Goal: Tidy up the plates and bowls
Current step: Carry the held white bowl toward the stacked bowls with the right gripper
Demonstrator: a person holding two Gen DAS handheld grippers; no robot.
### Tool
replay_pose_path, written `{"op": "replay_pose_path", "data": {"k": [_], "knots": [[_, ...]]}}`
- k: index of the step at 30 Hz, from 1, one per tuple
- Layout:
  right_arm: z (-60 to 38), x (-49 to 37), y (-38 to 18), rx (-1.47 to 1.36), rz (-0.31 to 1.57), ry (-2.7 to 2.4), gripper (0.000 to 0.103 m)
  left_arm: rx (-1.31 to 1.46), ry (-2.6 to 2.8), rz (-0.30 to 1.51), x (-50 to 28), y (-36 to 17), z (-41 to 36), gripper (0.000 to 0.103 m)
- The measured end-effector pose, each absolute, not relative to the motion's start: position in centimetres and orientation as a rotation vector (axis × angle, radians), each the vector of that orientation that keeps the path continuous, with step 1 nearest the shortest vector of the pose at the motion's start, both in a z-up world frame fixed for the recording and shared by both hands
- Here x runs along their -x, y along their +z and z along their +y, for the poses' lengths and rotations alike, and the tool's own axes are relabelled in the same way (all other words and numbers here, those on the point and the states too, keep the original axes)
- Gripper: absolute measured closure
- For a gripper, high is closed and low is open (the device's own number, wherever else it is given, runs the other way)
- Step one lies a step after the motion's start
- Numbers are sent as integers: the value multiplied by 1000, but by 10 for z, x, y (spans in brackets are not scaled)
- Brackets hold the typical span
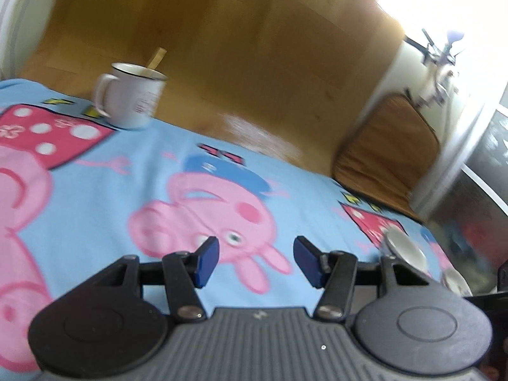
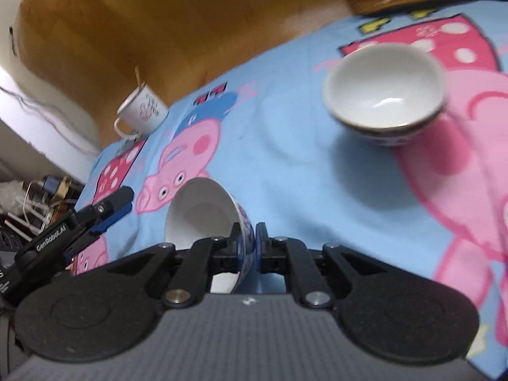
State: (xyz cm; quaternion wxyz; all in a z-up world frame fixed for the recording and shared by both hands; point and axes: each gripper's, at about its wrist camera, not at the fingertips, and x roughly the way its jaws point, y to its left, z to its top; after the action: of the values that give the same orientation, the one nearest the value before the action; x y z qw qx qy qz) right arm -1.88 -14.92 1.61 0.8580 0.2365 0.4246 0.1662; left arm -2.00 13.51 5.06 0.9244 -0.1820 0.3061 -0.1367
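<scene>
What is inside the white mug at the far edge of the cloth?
A wooden stick stands in the mug, leaning on its rim and poking out above it. Its lower end, and whether the mug holds any liquid, is hidden by the mug's wall.

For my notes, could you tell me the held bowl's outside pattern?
Blue-and-white bowl, clearest in the right wrist view.
</scene>
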Motion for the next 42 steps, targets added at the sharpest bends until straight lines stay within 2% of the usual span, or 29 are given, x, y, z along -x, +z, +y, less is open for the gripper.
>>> {"op": "replay_pose_path", "data": {"k": [2, 5, 23, 28, 42], "knots": [[-152, 24, 17, -502, 851, 331, 85, 365, -304, 646, 20, 51, 125, 50], [-155, 31, 15, -529, 806, 351, 66, 353, -323, 662, 24, 52, 114, 50], [-168, 54, 8, -499, 702, 382, 65, 306, -336, 690, 27, 58, 87, 45], [-161, 58, 12, -447, 654, 408, 58, 314, -337, 698, 24, 57, 88, 45], [-158, 57, 12, -403, 623, 421, 58, 316, -335, 720, 18, 55, 87, 45]]}}
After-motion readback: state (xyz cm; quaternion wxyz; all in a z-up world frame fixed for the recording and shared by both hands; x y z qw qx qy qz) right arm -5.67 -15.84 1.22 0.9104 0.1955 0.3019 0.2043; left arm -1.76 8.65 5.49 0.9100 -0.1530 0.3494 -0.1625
